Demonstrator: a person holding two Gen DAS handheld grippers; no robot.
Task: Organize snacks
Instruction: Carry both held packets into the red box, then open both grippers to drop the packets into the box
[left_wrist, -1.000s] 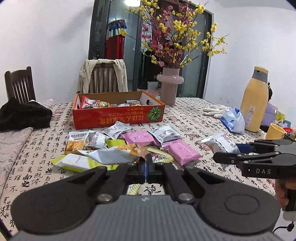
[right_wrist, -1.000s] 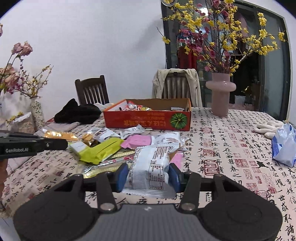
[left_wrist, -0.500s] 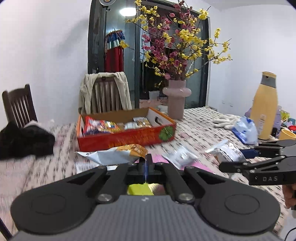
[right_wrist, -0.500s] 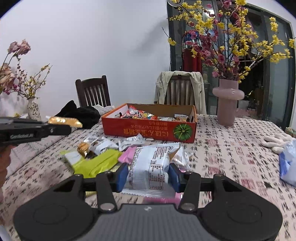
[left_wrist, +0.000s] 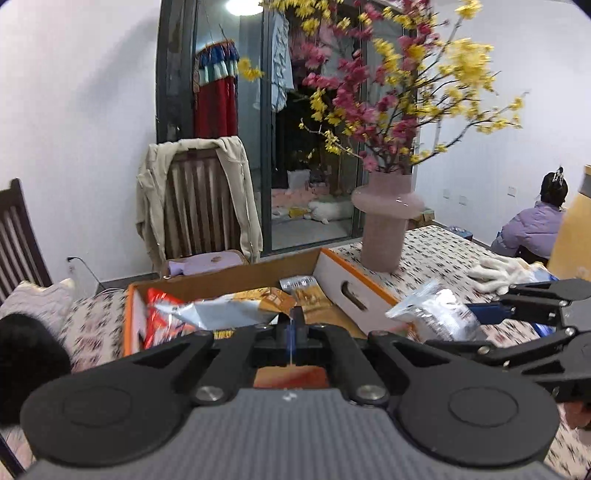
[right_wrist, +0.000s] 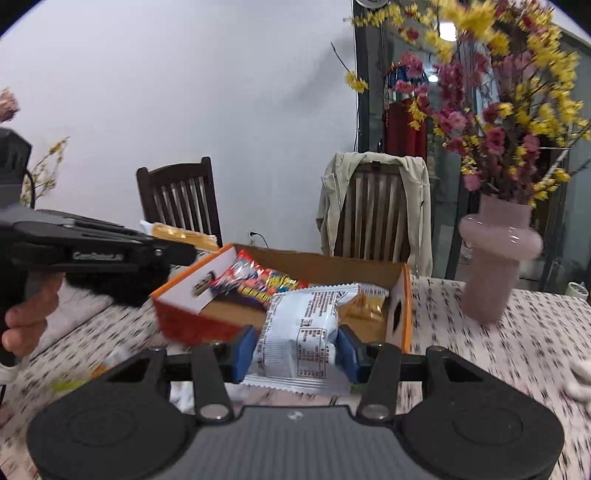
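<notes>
I carried two packets, one in each gripper, both near the orange cardboard box (right_wrist: 192, 325) on the counter (right_wrist: 480, 354). My left gripper (left_wrist: 291, 328) was pinched fully together on the thin edge of a silver-and-orange snack bag (left_wrist: 229, 308), which hung over the box's open top. My right gripper (right_wrist: 295, 350) stood partly open, its blue pads (right_wrist: 242, 349) pressing both sides of a white printed packet (right_wrist: 299, 332) at the box's near wall. Inside the box lay one red-and-yellow bag (right_wrist: 255, 282) toward its left end and a gold wrapper (right_wrist: 364, 306) toward its right, with bare cardboard floor between them. One pink vase (right_wrist: 495, 258) stood right of the box, well apart, and two wooden chairs stood behind it.
</notes>
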